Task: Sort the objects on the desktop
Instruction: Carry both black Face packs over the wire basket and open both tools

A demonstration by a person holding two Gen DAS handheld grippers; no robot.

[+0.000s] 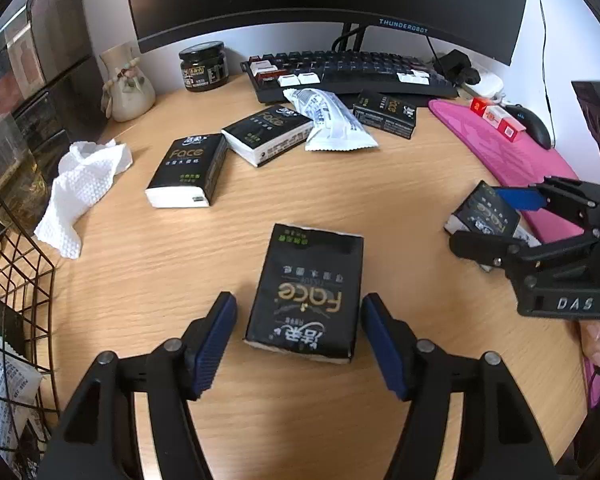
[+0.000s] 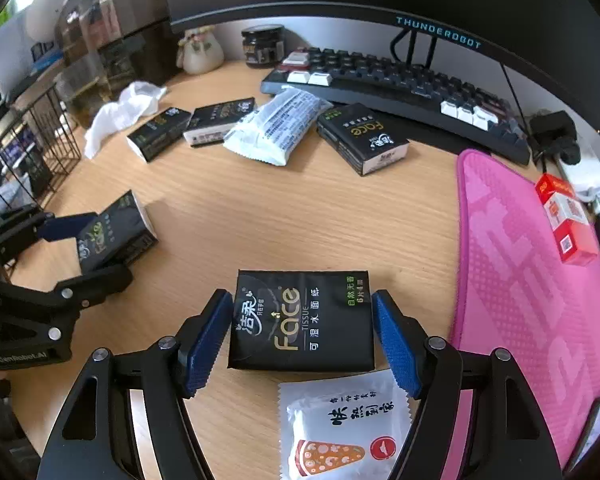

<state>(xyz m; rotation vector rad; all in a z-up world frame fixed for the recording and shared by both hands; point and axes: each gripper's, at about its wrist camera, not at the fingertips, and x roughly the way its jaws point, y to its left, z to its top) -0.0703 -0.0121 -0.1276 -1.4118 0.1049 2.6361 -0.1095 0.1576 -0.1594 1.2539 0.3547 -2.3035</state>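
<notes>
In the left wrist view, the left gripper (image 1: 298,340) stands spread on the pale wooden desk (image 1: 340,200), its blue pads either side of a black rectangular tissue pack with gold lettering (image 1: 306,294). The pads do not touch it, and a clear gap shows on each side. The pack's long axis runs straight ahead along the fingers, toward the dark keyboard (image 1: 352,70), so closing should pinch its short width. In the right wrist view, the right gripper (image 2: 300,340) is likewise spread around a second black tissue pack (image 2: 302,320), pads just beside its ends. This one lies crosswise to the fingers, well short of that keyboard, with a white snack sachet (image 2: 344,424) touching its near edge.
</notes>
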